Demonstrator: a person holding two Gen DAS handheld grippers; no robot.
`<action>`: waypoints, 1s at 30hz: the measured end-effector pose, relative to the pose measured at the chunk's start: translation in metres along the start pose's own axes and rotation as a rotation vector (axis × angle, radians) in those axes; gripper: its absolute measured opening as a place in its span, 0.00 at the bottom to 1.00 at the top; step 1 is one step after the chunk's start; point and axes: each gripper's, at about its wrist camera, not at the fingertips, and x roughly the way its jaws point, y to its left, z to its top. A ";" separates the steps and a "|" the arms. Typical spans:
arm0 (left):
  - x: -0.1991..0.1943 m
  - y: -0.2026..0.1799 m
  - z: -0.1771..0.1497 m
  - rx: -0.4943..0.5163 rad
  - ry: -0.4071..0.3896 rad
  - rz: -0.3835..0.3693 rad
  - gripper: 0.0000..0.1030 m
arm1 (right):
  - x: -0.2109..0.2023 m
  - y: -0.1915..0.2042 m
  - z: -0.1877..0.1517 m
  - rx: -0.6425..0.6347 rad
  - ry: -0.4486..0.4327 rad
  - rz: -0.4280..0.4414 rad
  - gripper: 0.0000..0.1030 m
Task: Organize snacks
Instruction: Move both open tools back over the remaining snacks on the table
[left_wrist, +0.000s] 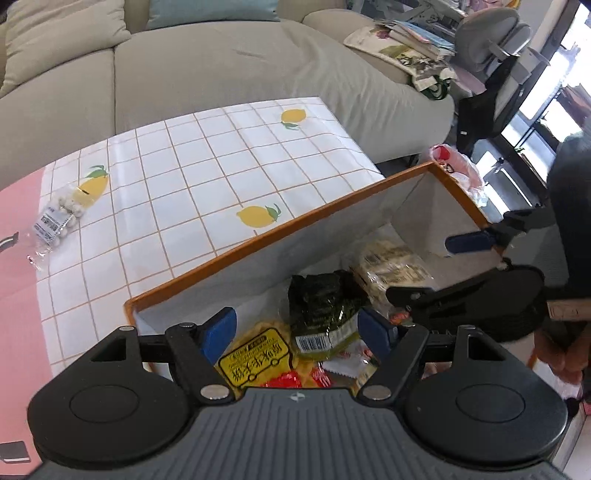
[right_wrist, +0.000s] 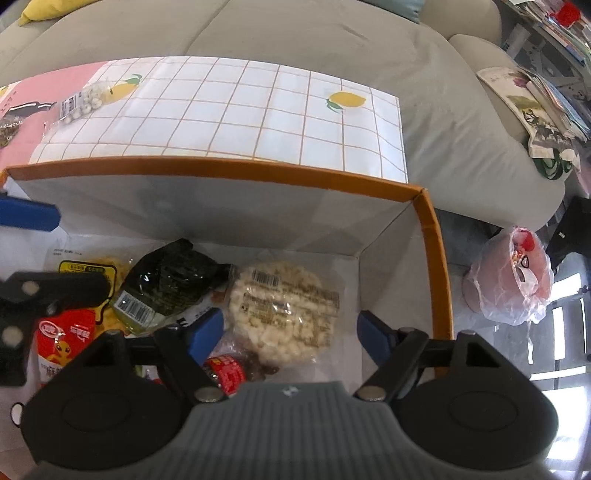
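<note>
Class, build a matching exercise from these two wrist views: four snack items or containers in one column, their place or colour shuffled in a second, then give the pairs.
1. seaweed pack
2. bag of white balls
3. round rice cake
4. box

a. orange rim
b. on the lemon tablecloth, outside the box
c. dark green, inside the box
d. pale, nearest the box's right wall

Pairs: 1-c, 2-b, 3-d, 4-a
</note>
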 end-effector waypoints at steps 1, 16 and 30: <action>-0.006 -0.001 -0.001 0.011 -0.009 0.005 0.85 | -0.003 0.001 0.000 0.000 -0.003 -0.003 0.80; -0.093 0.005 -0.018 0.059 -0.094 0.072 0.85 | -0.068 0.025 -0.008 0.083 -0.009 -0.094 0.86; -0.175 0.037 -0.072 -0.033 -0.265 0.106 0.85 | -0.160 0.091 -0.058 0.266 -0.294 -0.041 0.89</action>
